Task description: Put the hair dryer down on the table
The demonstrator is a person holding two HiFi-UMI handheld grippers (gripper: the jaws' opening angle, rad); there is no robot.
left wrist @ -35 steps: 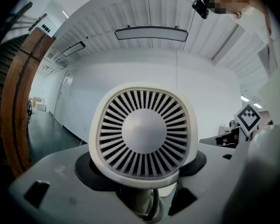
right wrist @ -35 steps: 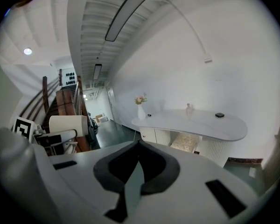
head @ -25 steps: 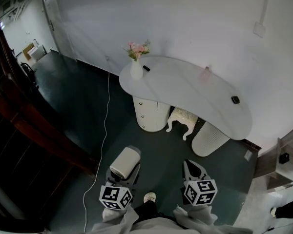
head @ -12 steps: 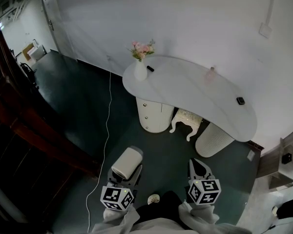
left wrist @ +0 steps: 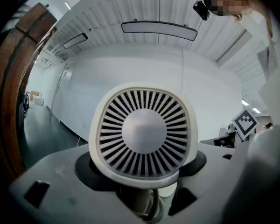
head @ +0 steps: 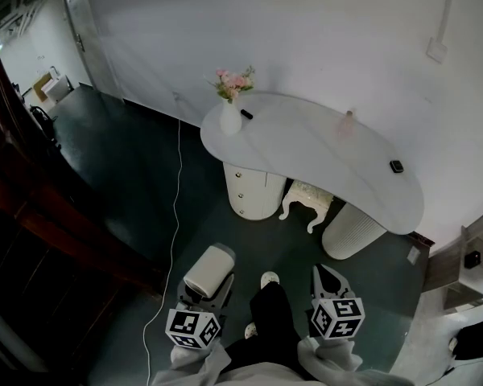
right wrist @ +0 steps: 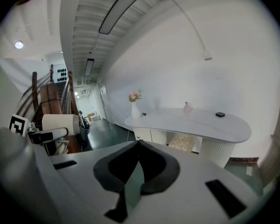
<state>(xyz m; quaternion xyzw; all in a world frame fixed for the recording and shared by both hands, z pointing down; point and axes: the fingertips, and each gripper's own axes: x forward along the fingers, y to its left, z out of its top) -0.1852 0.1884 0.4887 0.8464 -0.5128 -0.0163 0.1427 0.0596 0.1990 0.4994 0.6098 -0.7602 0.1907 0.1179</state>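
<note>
Vase [head: 230, 117] of flowers [head: 233, 81] on table [head: 306, 147], hair dryer [head: 208, 268] in left gripper [head: 203, 296]

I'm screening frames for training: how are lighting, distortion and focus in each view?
Head view: strong fisheye curve, left side very dark, table evenly lit. Left gripper view: hair dryer fills the frame in sharp focus, corners vignetted, one mosaic patch. Right gripper view: round black vignette, bright wall, table sharp.

Bare tabletop [head: 306, 147] stretches between the vase [head: 231, 117] and the small black object [head: 396, 166].
</note>
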